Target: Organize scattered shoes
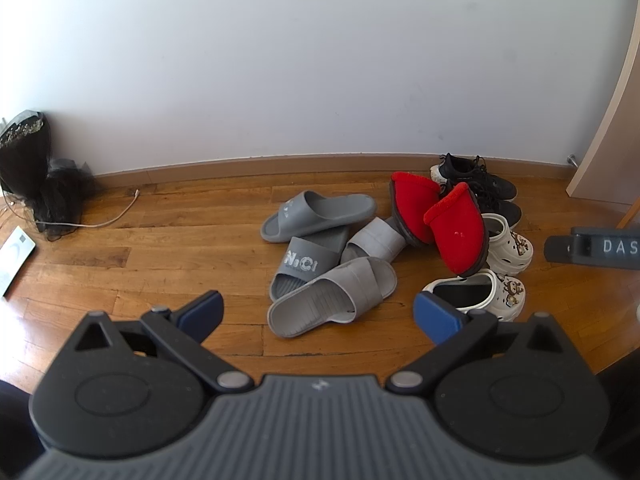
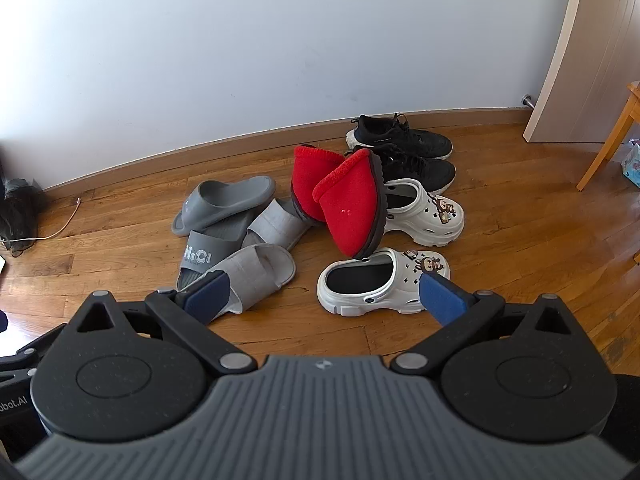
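Observation:
A heap of shoes lies on the wooden floor near the wall. Two dark grey slides (image 1: 320,212) (image 2: 224,200) and two light grey slippers (image 1: 332,296) (image 2: 256,272) overlap on the left. Two red slippers (image 1: 456,232) (image 2: 352,208) lean on their sides in the middle. Two white clogs (image 1: 480,292) (image 2: 380,280) and two black sneakers (image 1: 480,180) (image 2: 404,136) lie to the right. My left gripper (image 1: 318,312) hangs open above the floor in front of the light grey slippers. My right gripper (image 2: 324,298) is open before the nearer white clog. Neither holds anything.
A white wall and wooden skirting run behind the shoes. A dark bundle (image 1: 28,176) and a white cable (image 1: 100,220) lie at the far left. A door (image 2: 580,60) and a wooden chair leg (image 2: 608,144) stand at the right. The other gripper's body (image 1: 596,248) shows at the right edge.

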